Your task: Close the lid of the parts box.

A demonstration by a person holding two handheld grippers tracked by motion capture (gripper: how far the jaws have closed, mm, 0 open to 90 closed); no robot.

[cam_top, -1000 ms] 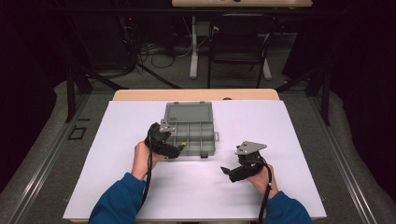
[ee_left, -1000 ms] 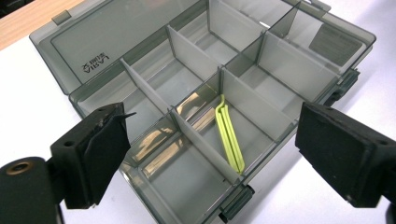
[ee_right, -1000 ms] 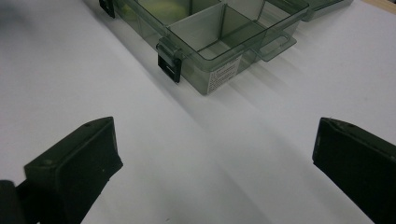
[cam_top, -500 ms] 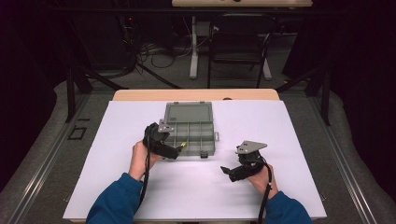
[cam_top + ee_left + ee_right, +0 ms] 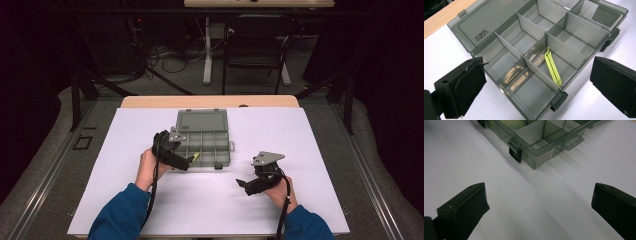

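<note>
A grey see-through box (image 5: 203,141) lies open on the white tabletop (image 5: 125,150), its lid (image 5: 201,120) folded flat away from the person. Dividers split the tray into compartments. A yellow-green clip (image 5: 552,66) lies in one compartment of the near row, next to a divider, with one end toward the front wall; in the high view it shows as a small bright fleck (image 5: 195,156) at the tip of the left claw.

The left claw (image 5: 537,82) hangs just above the front part of the box, tilted down toward it. Its jaws stand spread wide and have just been opening; nothing is pinched between them, and the clip lies free in the tray below. In the high view the left claw (image 5: 188,162) sits at the near left corner of the box, held by the left hand (image 5: 148,167).

The right claw (image 5: 539,205) is also spread wide with nothing between its jaws, over bare tabletop. From its own view the near right corner of the box (image 5: 534,142), with a dark latch (image 5: 515,153) and a white label, lies ahead and apart from it. In the high view the right claw (image 5: 242,183) is near the front edge, right of the box, held by the right hand (image 5: 280,187). Both forearms wear blue sleeves (image 5: 120,215).
</note>
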